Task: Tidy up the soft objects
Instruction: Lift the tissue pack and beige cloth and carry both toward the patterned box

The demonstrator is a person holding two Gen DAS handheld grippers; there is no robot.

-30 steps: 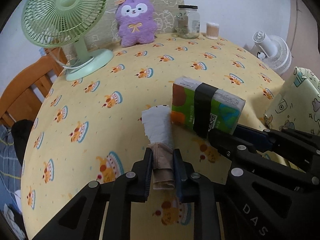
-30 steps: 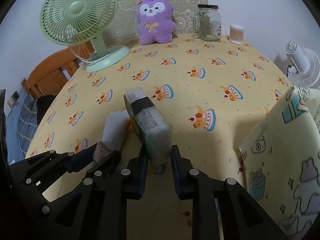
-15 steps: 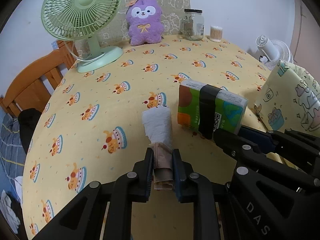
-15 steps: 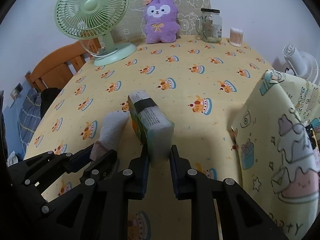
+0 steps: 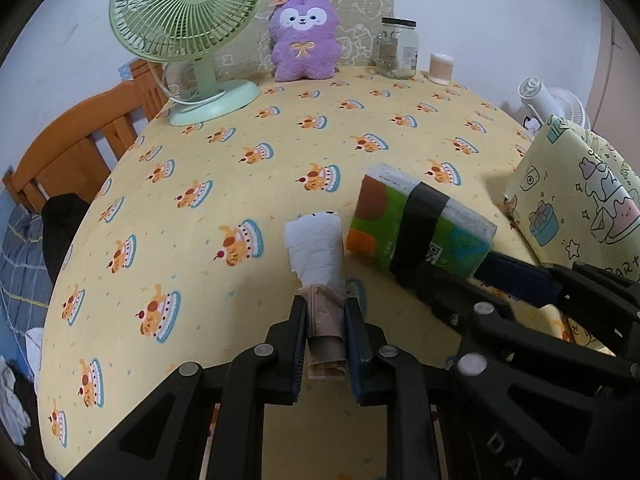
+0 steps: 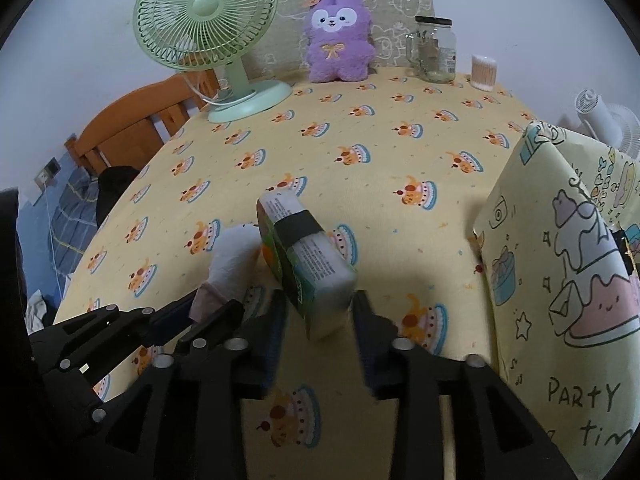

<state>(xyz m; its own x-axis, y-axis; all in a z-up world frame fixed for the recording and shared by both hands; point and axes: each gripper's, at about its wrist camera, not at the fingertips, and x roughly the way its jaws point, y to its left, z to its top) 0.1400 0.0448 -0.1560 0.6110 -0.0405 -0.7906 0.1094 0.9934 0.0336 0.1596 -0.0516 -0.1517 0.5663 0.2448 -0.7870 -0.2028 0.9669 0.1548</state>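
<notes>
The right gripper (image 6: 318,314) jaws have just been opening; the tissue pack (image 6: 306,266), lower centre of frame, stands loose between them, apparently released. The left gripper (image 5: 325,316) clamps the rolled sock (image 5: 318,256) at lower centre; placement likely follows.

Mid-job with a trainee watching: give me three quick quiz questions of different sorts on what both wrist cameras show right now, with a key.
1. True or false: the left gripper is clamped on a rolled white-and-beige cloth.
2. Which stands nearest the purple plush toy? A) green desk fan B) glass jar C) cotton swab tub
3. Fill in: the tissue pack between the right gripper jaws is wrapped by a ____ band.

Key: 1 true. 2 B. 3 black. The right jaws have just been opening, with gaps now showing on both sides of the pack.
</notes>
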